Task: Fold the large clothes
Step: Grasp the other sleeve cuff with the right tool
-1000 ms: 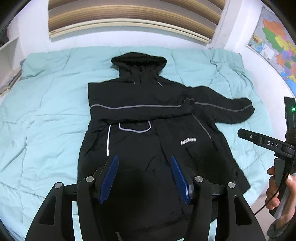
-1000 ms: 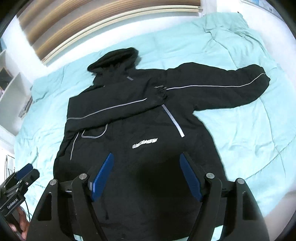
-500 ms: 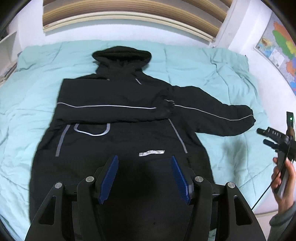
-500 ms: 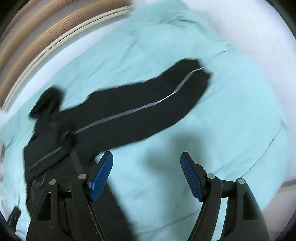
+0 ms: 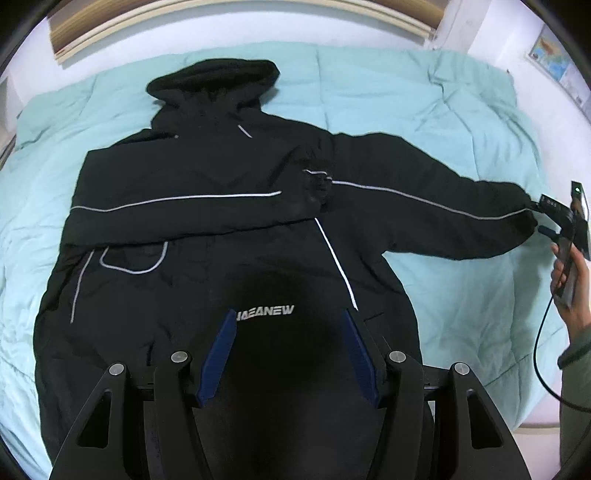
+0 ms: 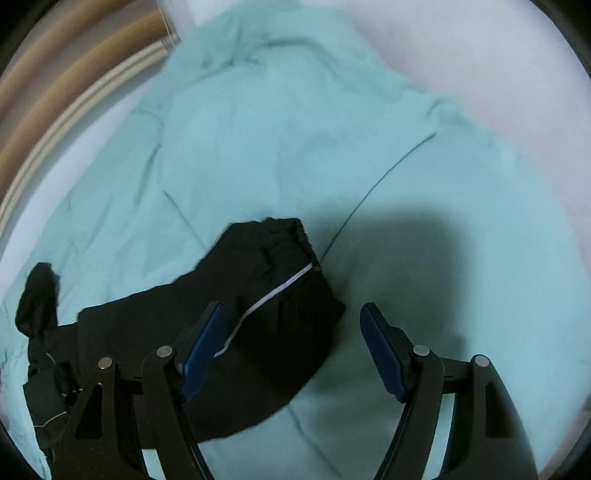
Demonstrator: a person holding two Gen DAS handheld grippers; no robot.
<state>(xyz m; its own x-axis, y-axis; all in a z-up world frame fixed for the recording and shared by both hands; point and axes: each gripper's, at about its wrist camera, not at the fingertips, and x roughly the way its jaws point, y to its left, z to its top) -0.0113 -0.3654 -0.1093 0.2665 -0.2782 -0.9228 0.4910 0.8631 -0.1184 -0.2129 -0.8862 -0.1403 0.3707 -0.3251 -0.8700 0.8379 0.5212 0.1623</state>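
A black hooded jacket (image 5: 229, 229) with white piping lies flat on a teal duvet (image 5: 406, 96), hood at the far end. One sleeve is folded across the chest; the other sleeve (image 5: 443, 206) stretches out to the right. My left gripper (image 5: 290, 317) is open and empty, above the jacket's lower body. My right gripper (image 6: 293, 314) is open, its fingers straddling the outstretched sleeve's cuff (image 6: 288, 280) from just above; it also shows at the right edge of the left wrist view (image 5: 554, 218), at the cuff.
A wooden headboard (image 5: 221, 22) and white wall lie beyond the bed. A wall map (image 5: 554, 51) hangs at the right. The bed's right edge (image 5: 535, 421) is near the person's hand (image 5: 570, 288). A thin cable (image 6: 369, 199) runs over the duvet.
My right gripper has swung right, from over the jacket body to the outstretched sleeve's cuff, and come down close. My left gripper has shifted a little right over the lower body.
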